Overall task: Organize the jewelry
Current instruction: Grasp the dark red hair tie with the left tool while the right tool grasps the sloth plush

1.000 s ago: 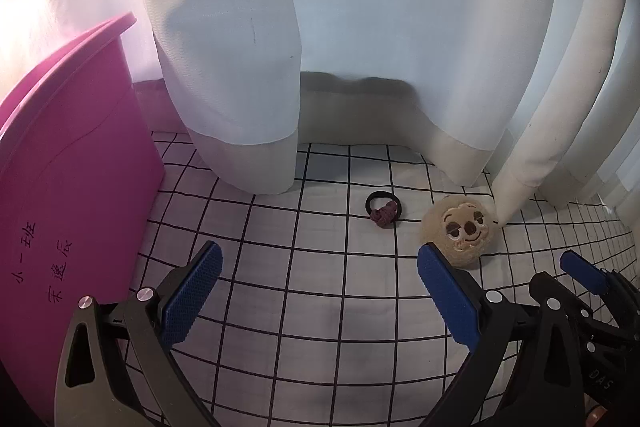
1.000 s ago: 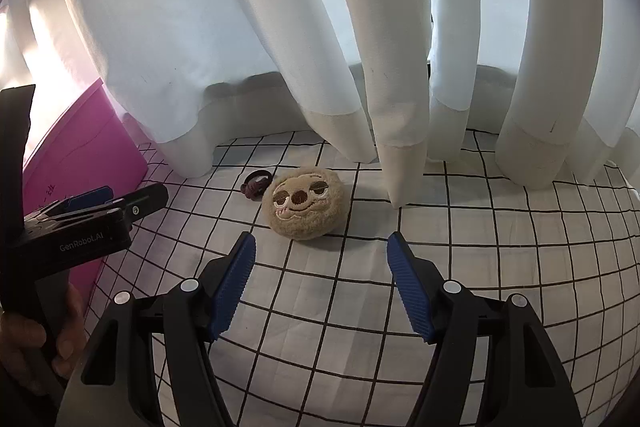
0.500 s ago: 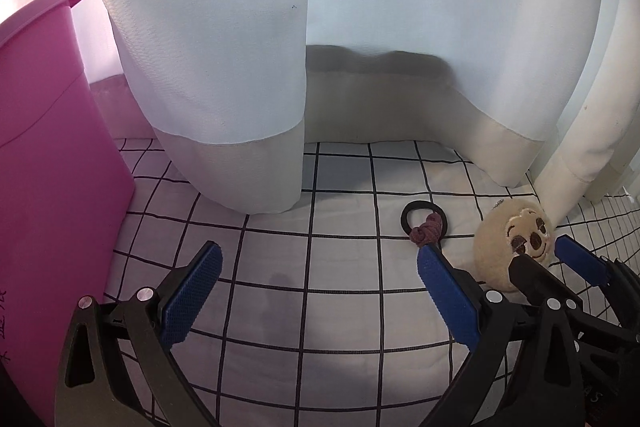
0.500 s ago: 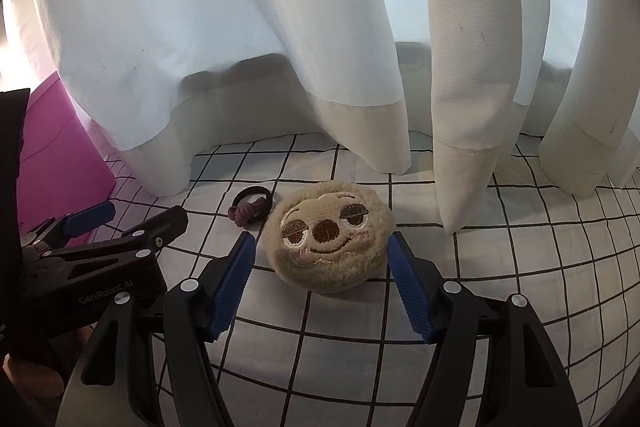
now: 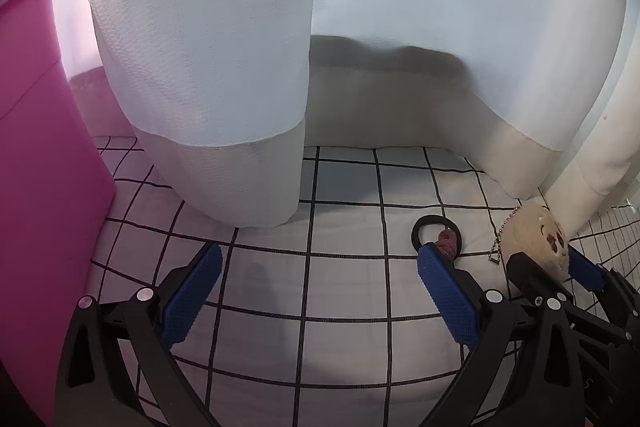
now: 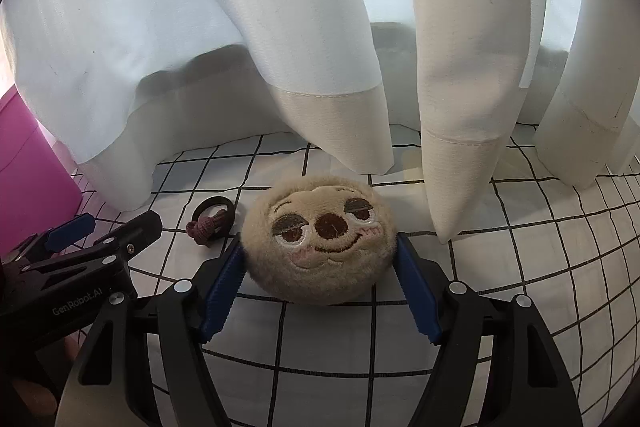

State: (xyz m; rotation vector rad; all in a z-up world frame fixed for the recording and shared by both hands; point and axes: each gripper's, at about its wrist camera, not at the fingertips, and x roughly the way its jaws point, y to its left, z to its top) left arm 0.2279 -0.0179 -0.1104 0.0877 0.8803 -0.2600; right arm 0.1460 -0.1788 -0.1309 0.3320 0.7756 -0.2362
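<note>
A tan plush sloth-face charm with a bead chain lies on the checked cloth. My right gripper is open, its blue pads on either side of the plush, touching or nearly touching its fur. The plush also shows in the left wrist view. A black hair tie with a maroon knot lies just left of the plush, also in the right wrist view. My left gripper is open and empty; its right pad reaches the hair tie's near edge.
A pink plastic bin stands at the left. White curtains hang down to the cloth close behind the items, also in the right wrist view.
Both grippers moved forward. The right one came from short of the plush to straddle it. The left one drew close to the hair tie, still open.
</note>
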